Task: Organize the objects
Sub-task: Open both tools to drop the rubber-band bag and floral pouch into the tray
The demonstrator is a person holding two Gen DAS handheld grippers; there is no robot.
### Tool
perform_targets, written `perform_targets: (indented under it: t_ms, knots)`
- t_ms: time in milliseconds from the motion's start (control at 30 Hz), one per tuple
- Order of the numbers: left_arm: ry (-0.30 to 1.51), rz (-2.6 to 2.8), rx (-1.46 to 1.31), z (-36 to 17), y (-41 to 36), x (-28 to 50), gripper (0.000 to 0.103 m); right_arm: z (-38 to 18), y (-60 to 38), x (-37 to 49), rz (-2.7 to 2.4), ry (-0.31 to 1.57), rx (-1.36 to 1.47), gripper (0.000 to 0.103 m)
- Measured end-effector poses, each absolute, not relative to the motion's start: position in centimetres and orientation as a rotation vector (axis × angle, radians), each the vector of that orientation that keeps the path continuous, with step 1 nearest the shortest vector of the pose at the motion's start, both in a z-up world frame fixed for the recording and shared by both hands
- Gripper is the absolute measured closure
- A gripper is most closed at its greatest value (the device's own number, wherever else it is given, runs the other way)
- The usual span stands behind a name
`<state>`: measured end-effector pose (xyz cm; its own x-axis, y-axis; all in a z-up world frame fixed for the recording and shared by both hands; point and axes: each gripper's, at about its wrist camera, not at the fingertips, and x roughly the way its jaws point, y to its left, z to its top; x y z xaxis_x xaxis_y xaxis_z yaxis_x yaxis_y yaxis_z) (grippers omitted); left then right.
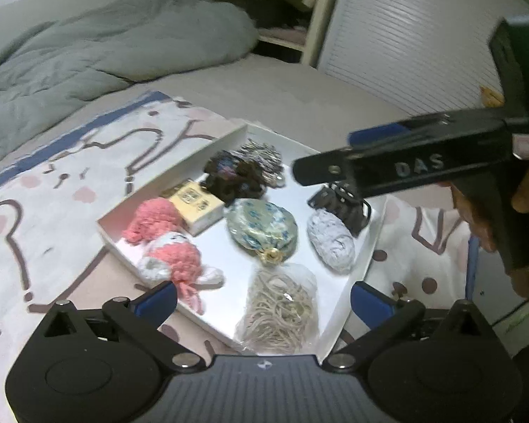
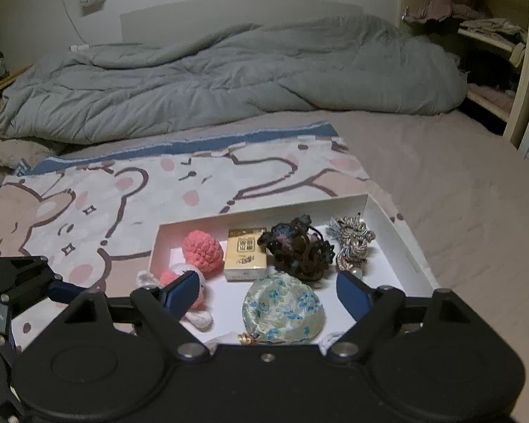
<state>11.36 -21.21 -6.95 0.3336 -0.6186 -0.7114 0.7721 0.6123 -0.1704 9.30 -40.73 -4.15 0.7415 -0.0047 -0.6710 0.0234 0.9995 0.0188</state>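
Observation:
A shallow white box (image 1: pixel 366 246) (image 2: pixel 398 225) lies on a cartoon-print cloth on the bed. In it are a pink and white crochet doll (image 1: pixel 165 246) (image 2: pixel 202 248), a yellow card box (image 1: pixel 197 204) (image 2: pixel 245 253), a dark tangled hair tie bundle (image 1: pixel 236 176) (image 2: pixel 299 246), a blue-flowered silk pouch (image 1: pixel 261 225) (image 2: pixel 284 308), a silver-grey woven charm (image 1: pixel 264 155) (image 2: pixel 351 239), a grey-white yarn roll (image 1: pixel 331 243), a black clip (image 1: pixel 345 204) and a bag of beige bands (image 1: pixel 282 310). My left gripper (image 1: pixel 264 303) is open and empty over the box's near edge. My right gripper (image 2: pixel 268 292) (image 1: pixel 321 162) is open and empty above the pouch.
A rumpled grey duvet (image 2: pixel 229 81) (image 1: pixel 88 60) lies at the back of the bed. A shelf unit with clothes (image 2: pixel 493 42) stands at the right. The printed cloth (image 2: pixel 123 194) (image 1: pixel 35 211) spreads left of the box. A slatted white door (image 1: pixel 405 42) is at the right.

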Motion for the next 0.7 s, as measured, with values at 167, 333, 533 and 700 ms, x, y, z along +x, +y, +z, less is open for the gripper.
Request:
perform_targets:
  t_ms: [167,333,533,700]
  knots:
    - [0.804,-0.841,0.211,-5.6,-19.9,10.3,0.000,-2.8,-40.4,7.7,-0.015,0.700,0.013,0.011]
    - [0.774,-0.777,0.188,-4.1,-18.4,9.1,0.000,-1.1,-40.0,5.7,-0.003,0.656,0.000,0.004]
    - [0.734,-0.690,0.176,-2.3,-17.2,7.3,0.000,-0.1,-39.6,3.2,-0.003,0.637,-0.002,0.000]
    - [0.733,-0.655,0.118,-1.6,-15.9,6.3,0.000,0.0,-39.3,1.4,-0.044,0.637,-0.010,0.000]
